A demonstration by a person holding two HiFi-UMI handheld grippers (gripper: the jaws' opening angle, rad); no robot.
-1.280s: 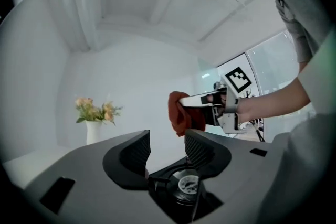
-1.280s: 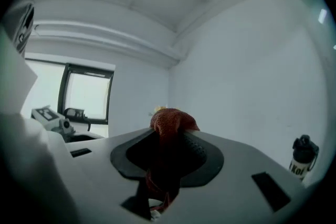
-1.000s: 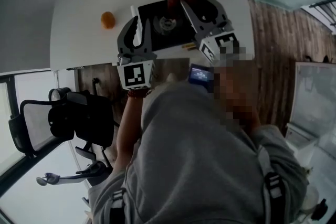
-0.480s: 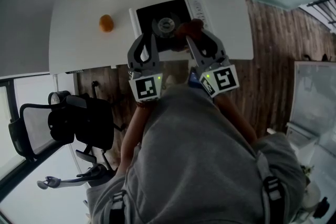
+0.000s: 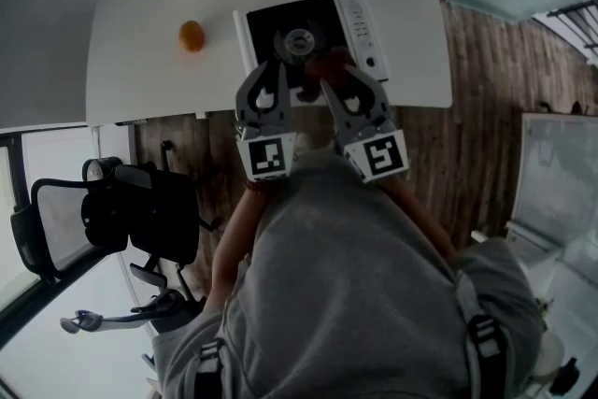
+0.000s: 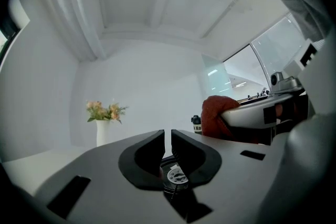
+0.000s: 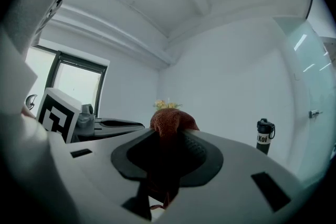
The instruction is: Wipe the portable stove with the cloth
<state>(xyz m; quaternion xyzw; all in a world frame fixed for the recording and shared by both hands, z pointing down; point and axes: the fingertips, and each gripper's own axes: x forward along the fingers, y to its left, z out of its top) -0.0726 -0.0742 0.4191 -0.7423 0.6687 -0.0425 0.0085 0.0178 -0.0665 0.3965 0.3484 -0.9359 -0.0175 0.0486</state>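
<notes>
Fingers (image 6: 149, 152) of the left gripper (image 6: 168, 135) stand all but together, having just been closing, with a thin slit and nothing between them. Those of the right gripper (image 7: 169, 132), also just closing further, are clamped on the rust-red cloth (image 7: 168, 118), which bulges beyond their tips.

We locate the portable stove (image 5: 271, 21) on the white table (image 5: 140, 70), with its burner (image 5: 299, 40) in the middle and its control strip (image 5: 363, 19) on the right. The cloth sits bunched at the near edge of the black top, just near-right of the burner. The left gripper hangs beside it, over the near-left part.

We judge the wiping to be at its very start at most: the cloth is at the stove, no stroke can be read, and the whole top is left to cover.

We cannot tell whether the cloth presses on the surface. Both gripper bodies cover the near edge in the head view, and the right gripper view shows no stove. Any dirt on the top is too small to make out.
</notes>
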